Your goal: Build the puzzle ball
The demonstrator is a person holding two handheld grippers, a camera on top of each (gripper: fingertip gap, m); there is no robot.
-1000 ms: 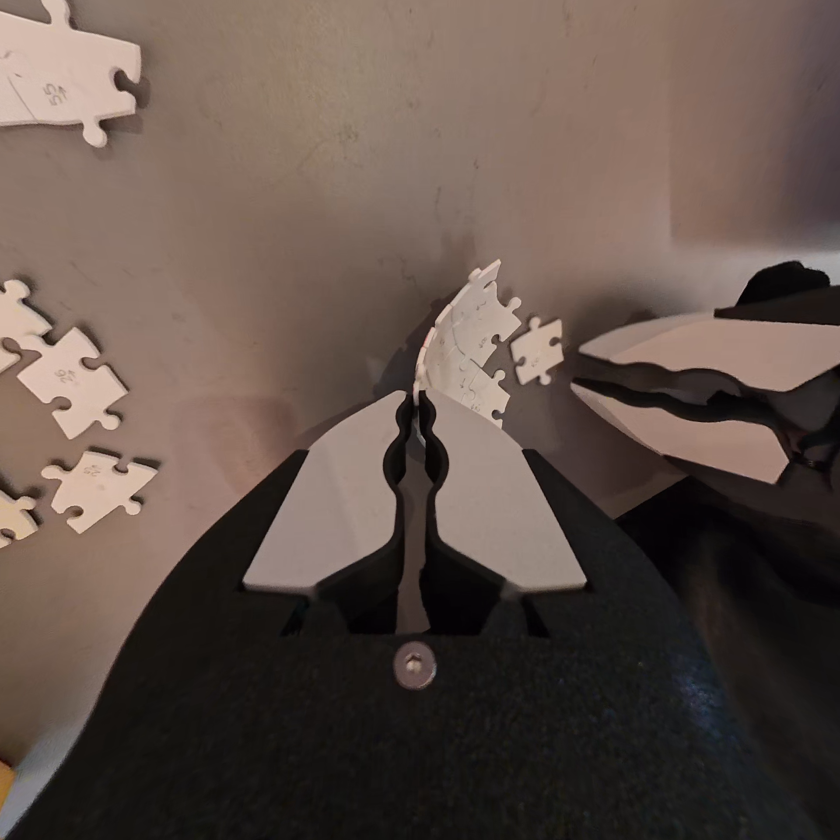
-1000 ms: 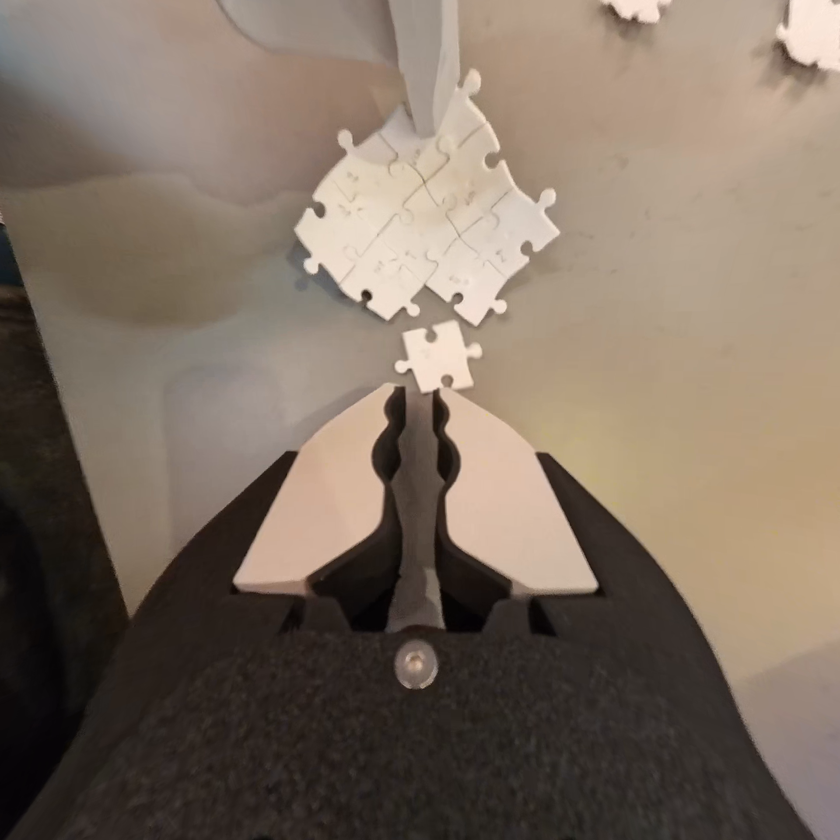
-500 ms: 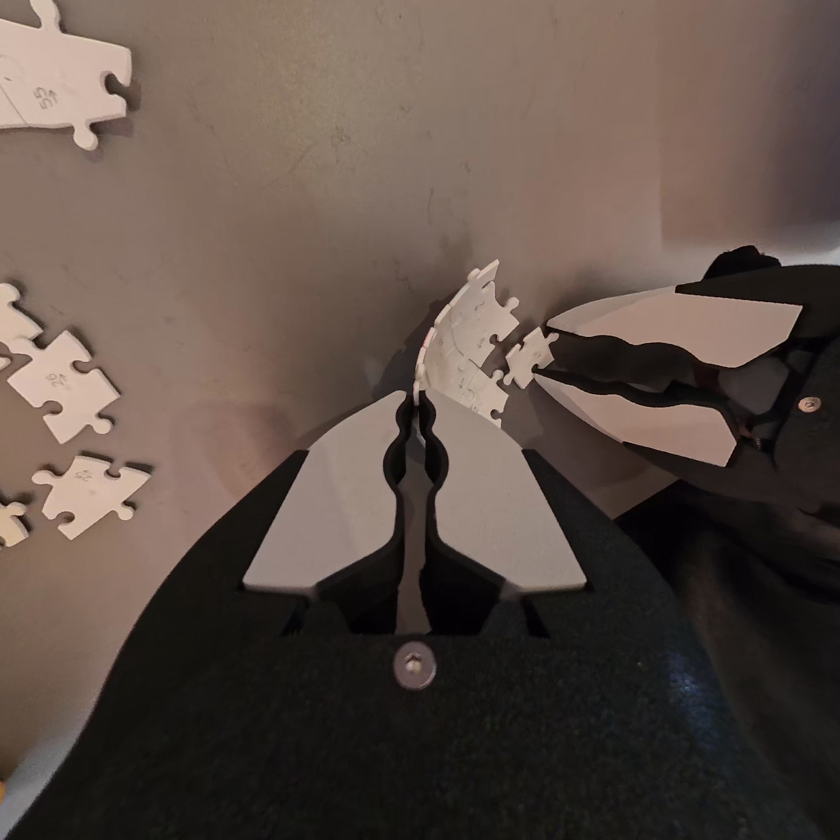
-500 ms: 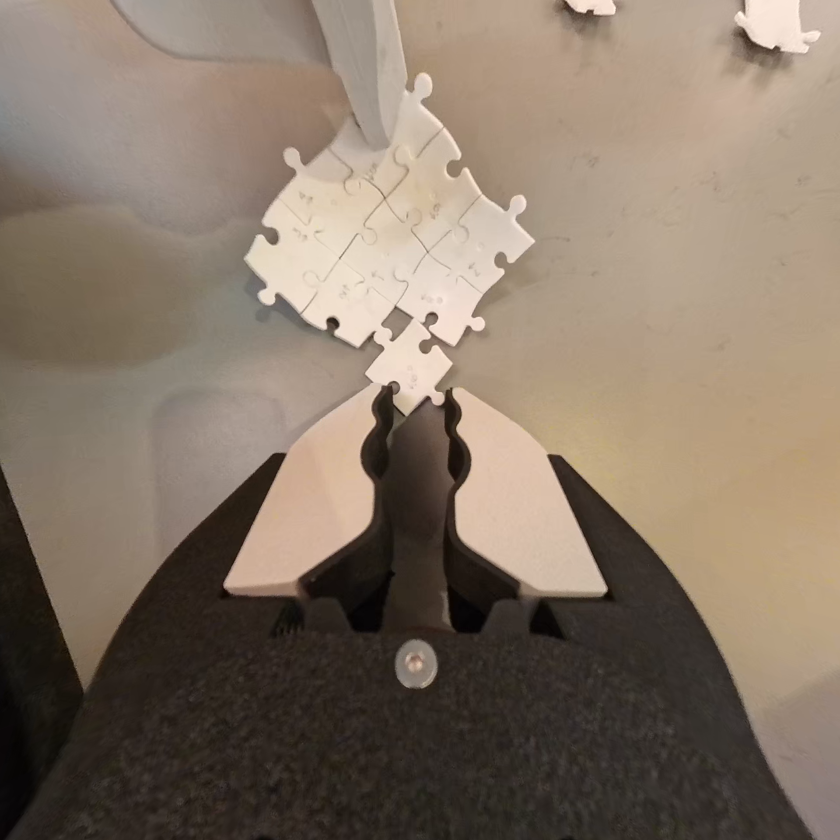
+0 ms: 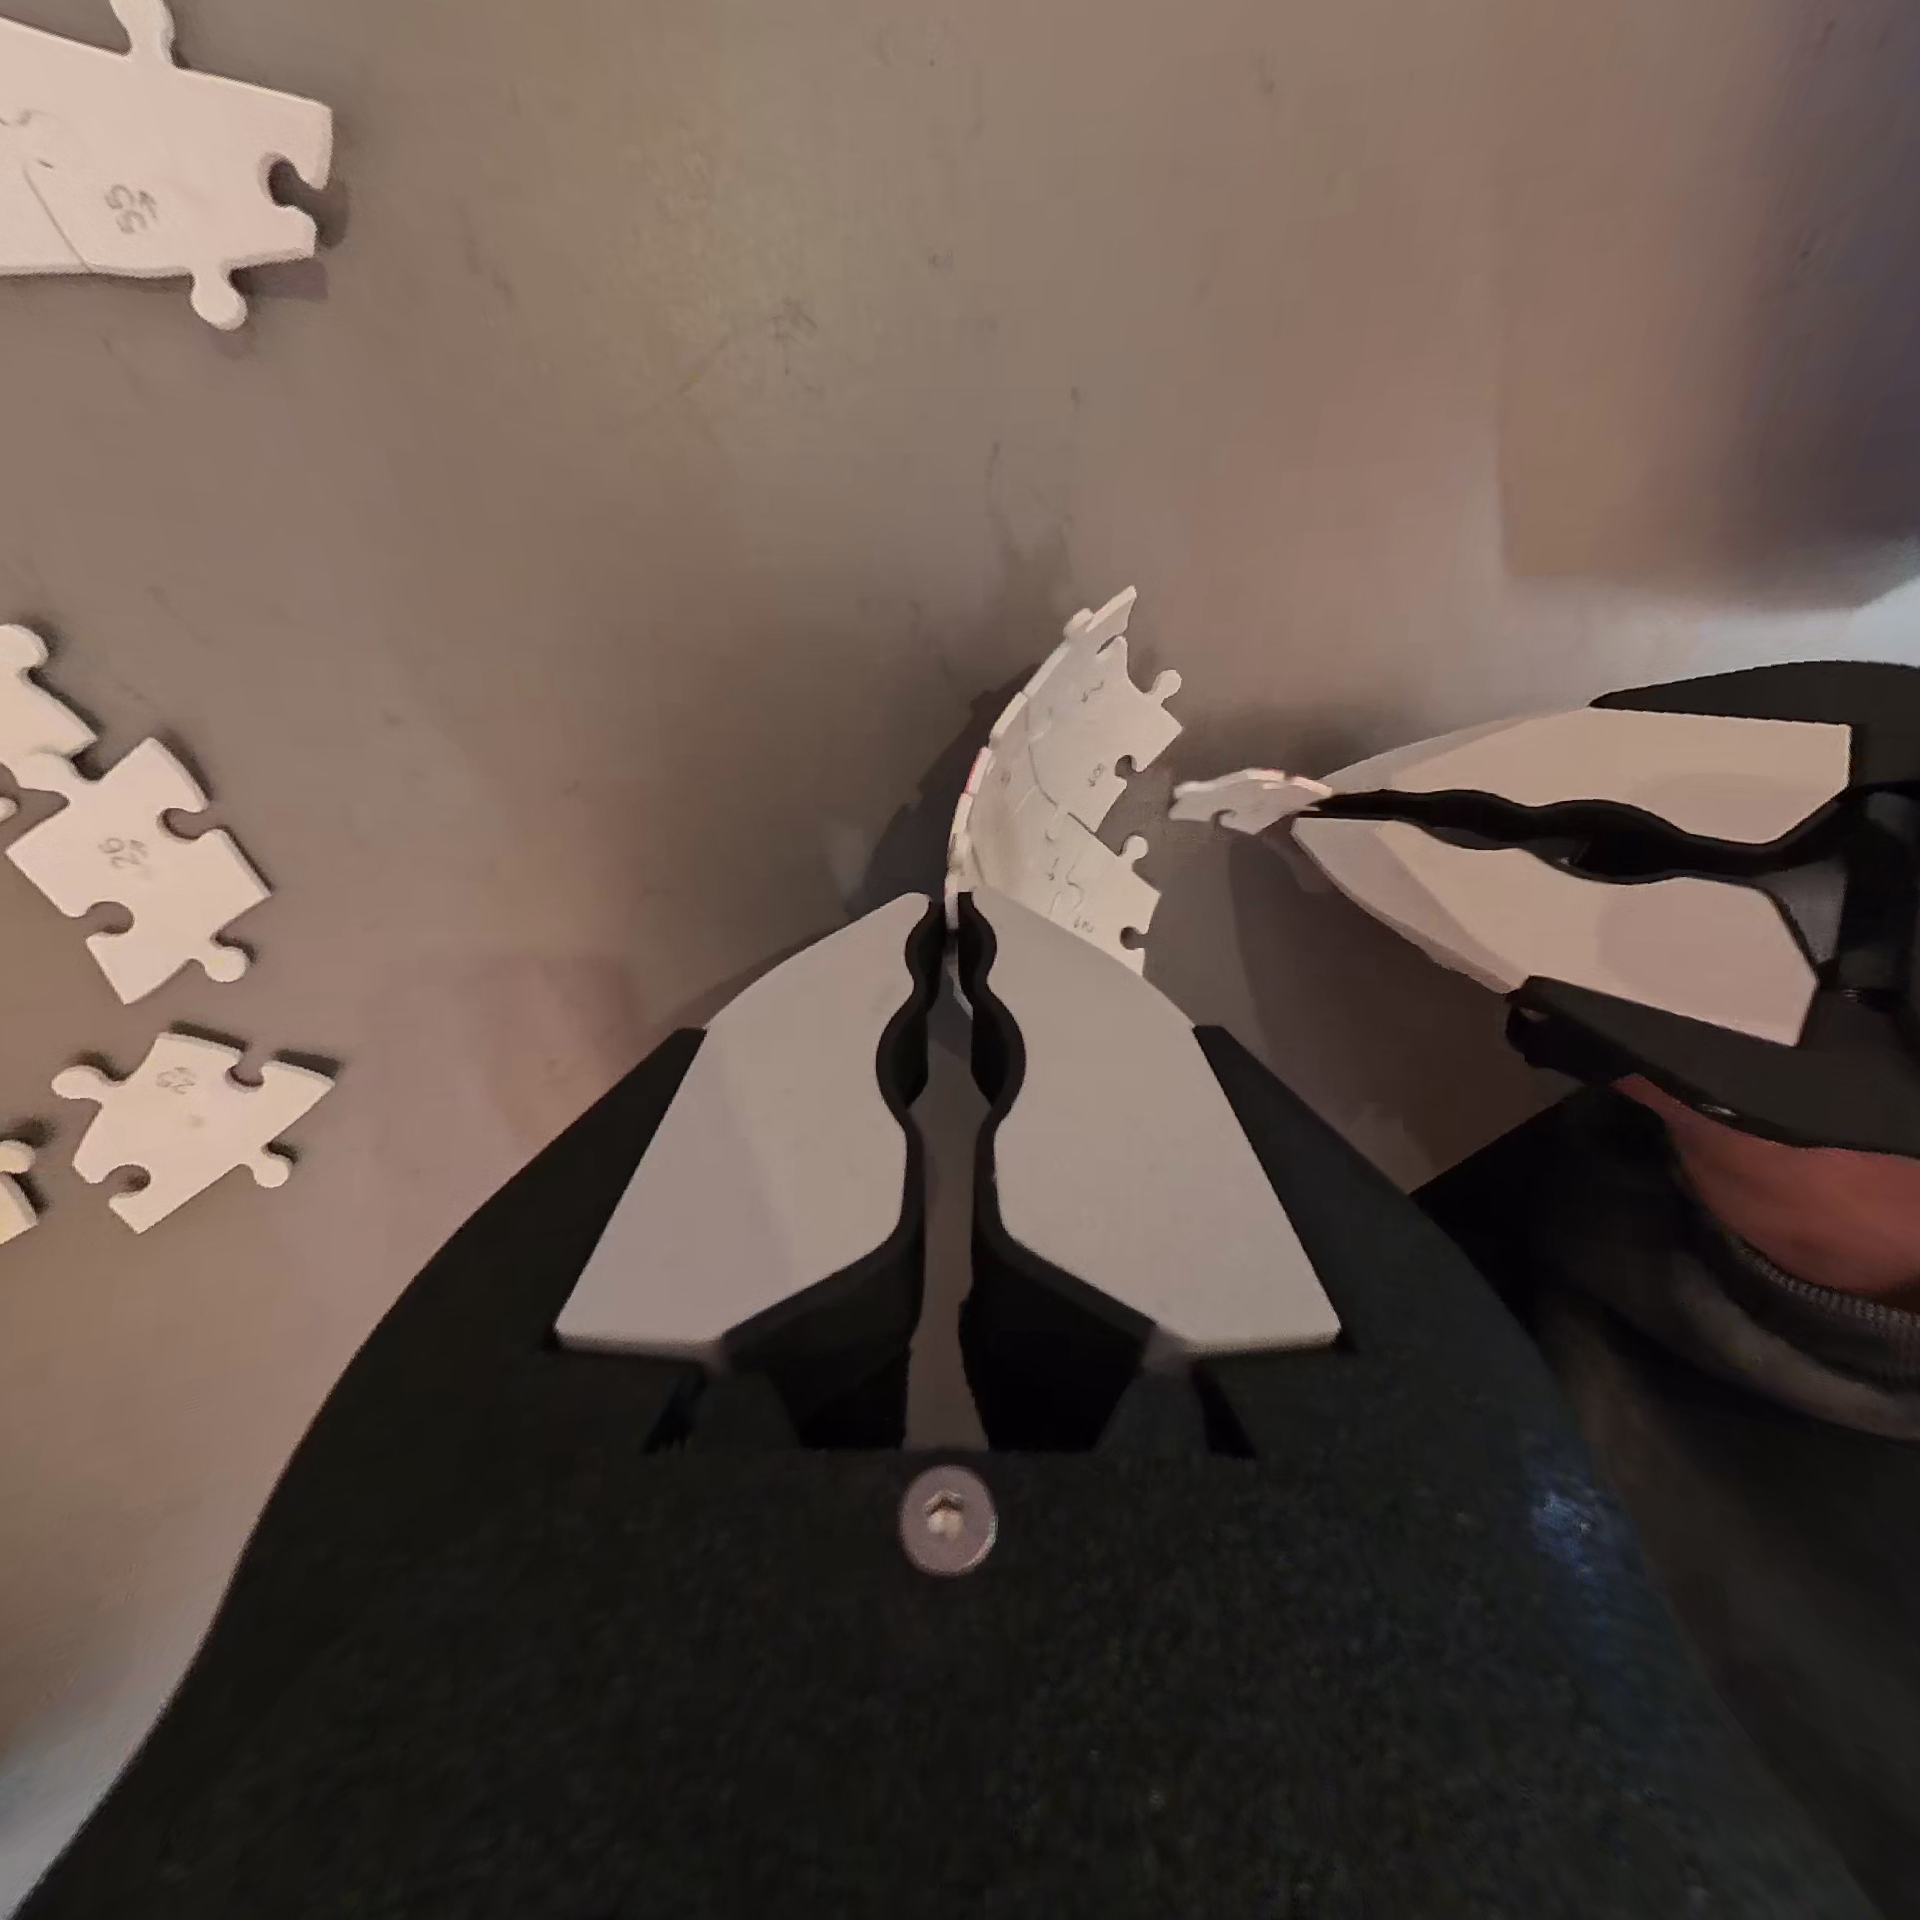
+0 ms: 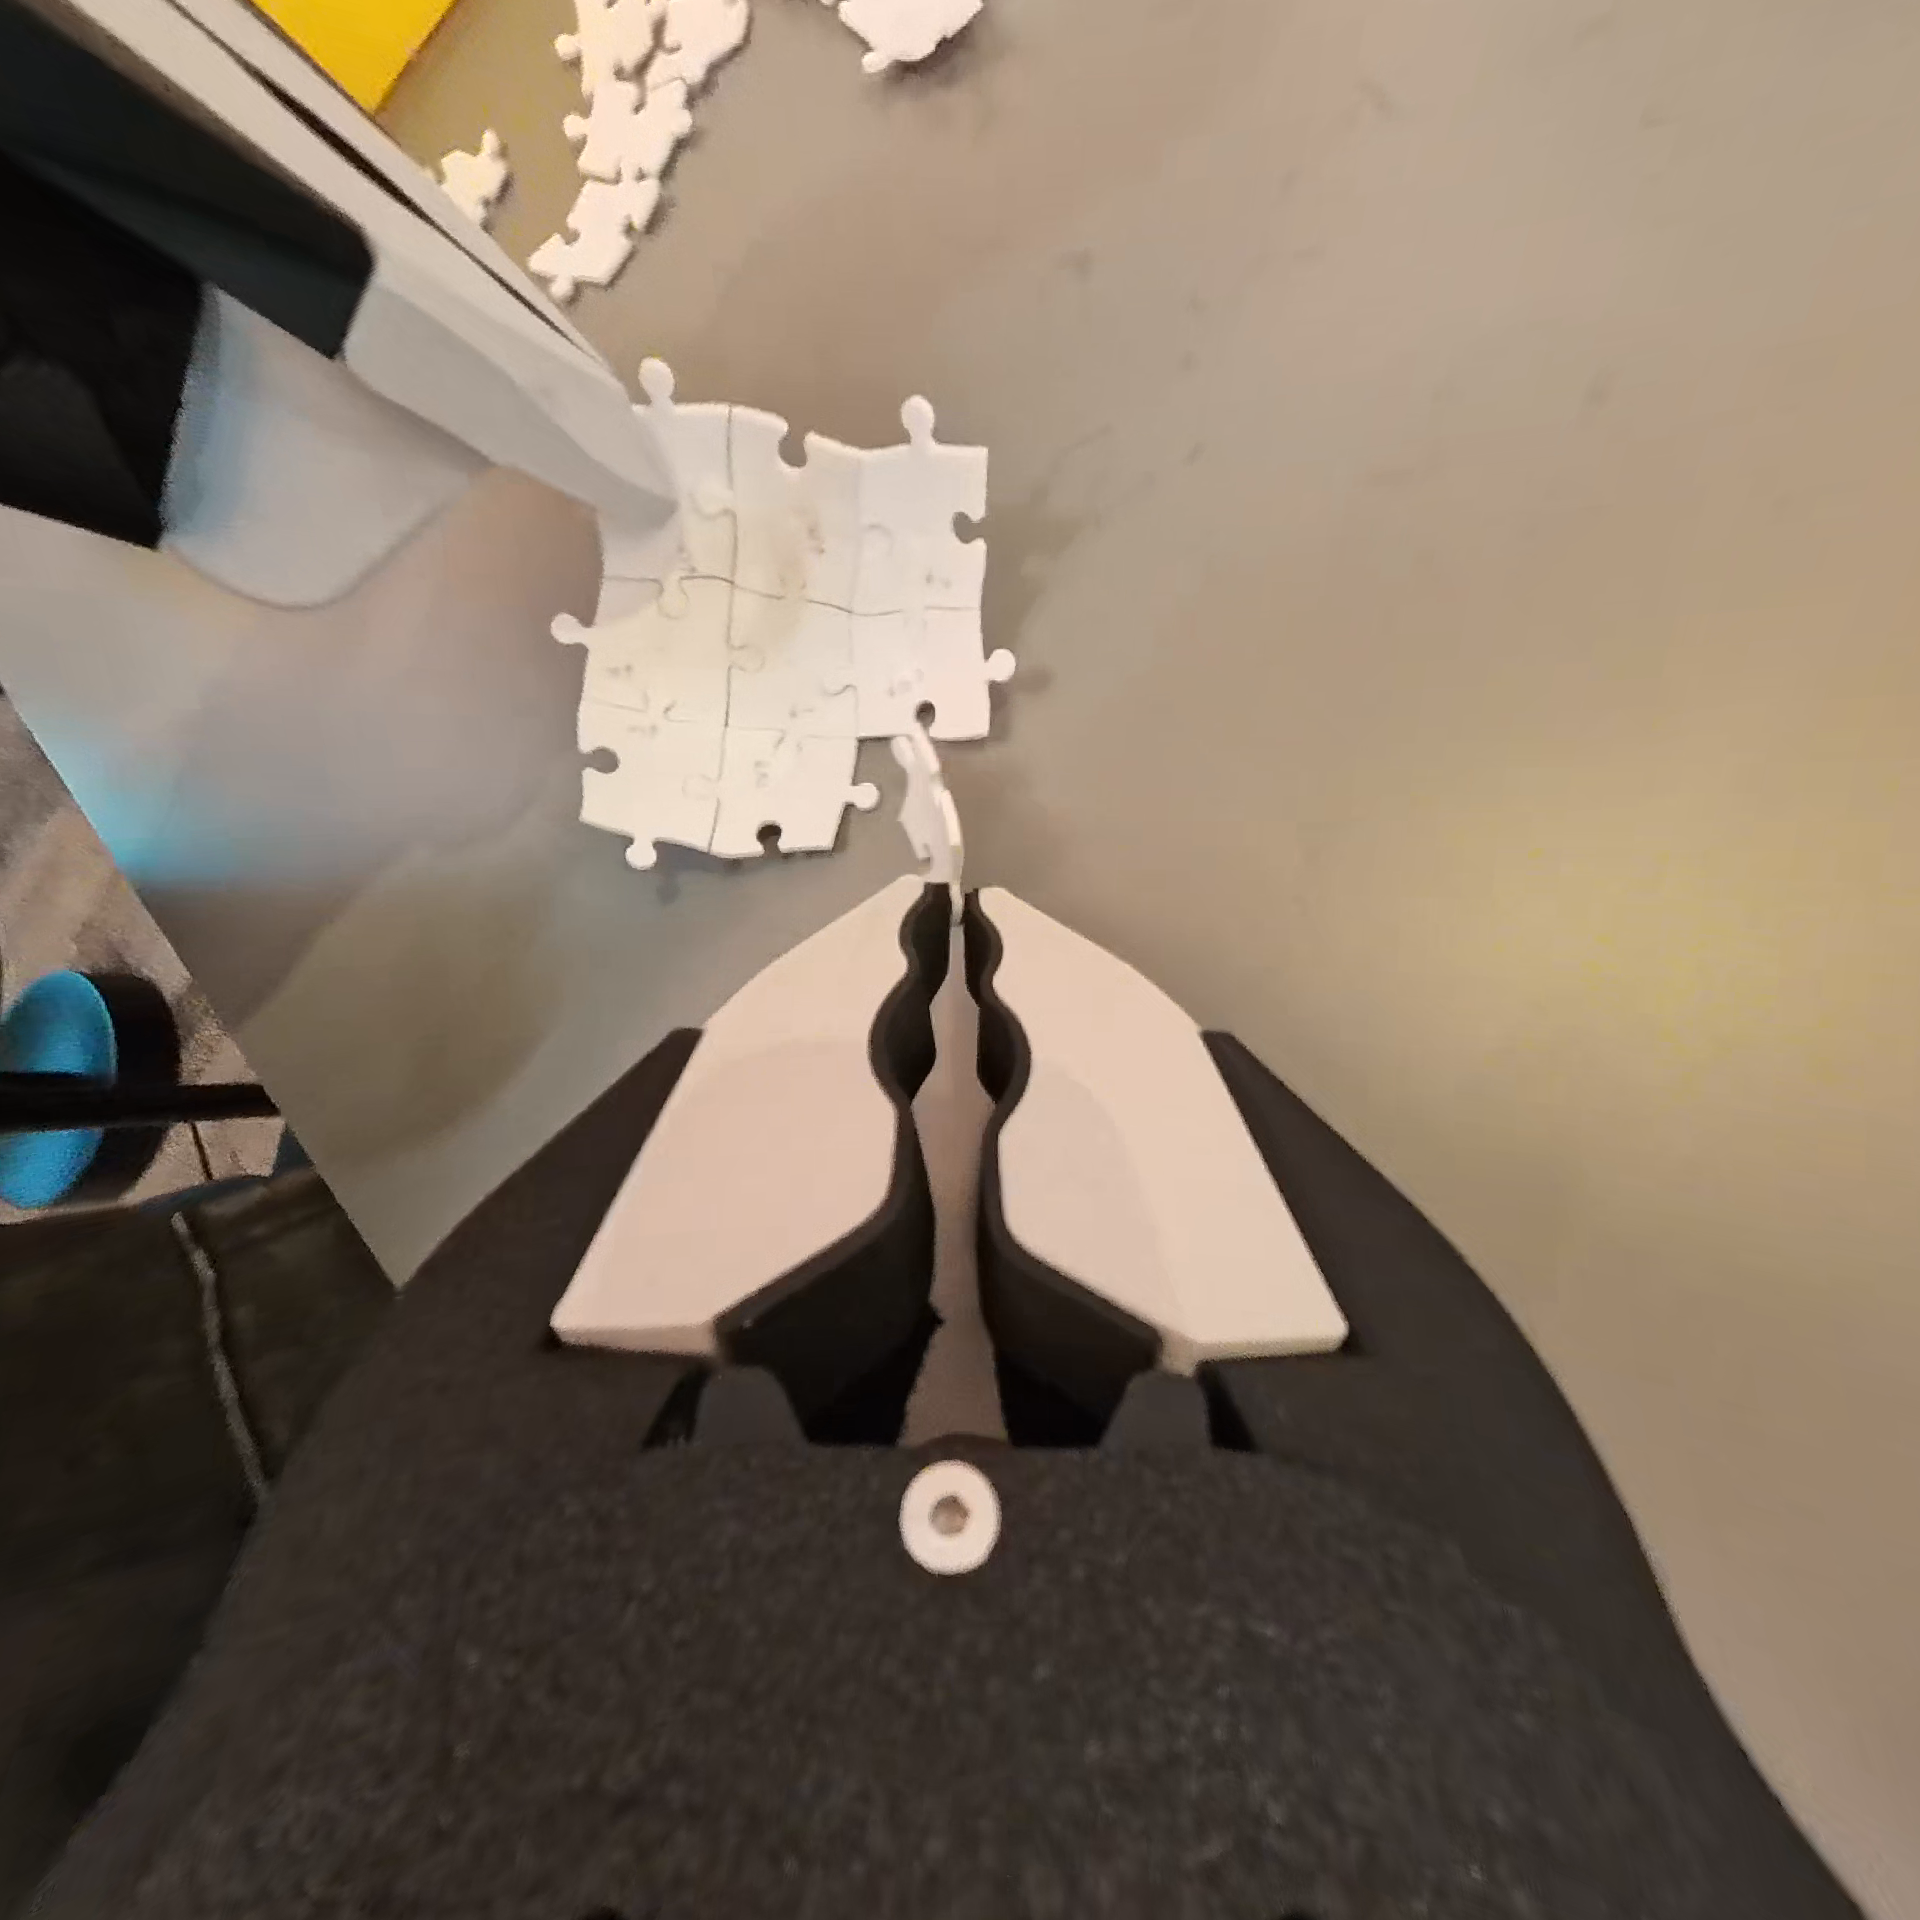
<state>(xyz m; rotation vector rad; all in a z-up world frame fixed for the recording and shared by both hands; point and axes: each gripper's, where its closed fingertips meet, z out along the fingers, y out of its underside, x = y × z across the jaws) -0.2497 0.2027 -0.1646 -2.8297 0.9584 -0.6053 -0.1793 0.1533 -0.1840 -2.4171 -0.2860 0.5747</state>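
A curved patch of joined white puzzle pieces [image 5: 1070, 790] stands on edge above the grey table. My left gripper [image 5: 951, 909] is shut on its lower edge. In the right wrist view the patch [image 6: 790, 623] shows face on, with the left gripper's finger [image 6: 520, 405] clamped on its upper left corner. My right gripper [image 6: 951, 894] is shut on a single white puzzle piece [image 6: 930, 805], held edge on, its tip near the patch's lower right corner. In the left wrist view the right gripper [image 5: 1314, 805] comes in from the right with that piece [image 5: 1242, 800] just right of the patch.
Loose white pieces [image 5: 135, 862] lie at the left, and a larger joined strip [image 5: 135, 197] at the top left. More loose pieces [image 6: 623, 156] lie far off in the right wrist view, beside a yellow thing [image 6: 353, 42]. A blue and black round thing [image 6: 52, 1101] sits at the left edge. Tip to tip, the grippers are about 9 centimetres apart.
My right gripper has closed on the single piece, lifted it off the table and turned it edge on next to the patch. My left gripper keeps its hold on the patch.
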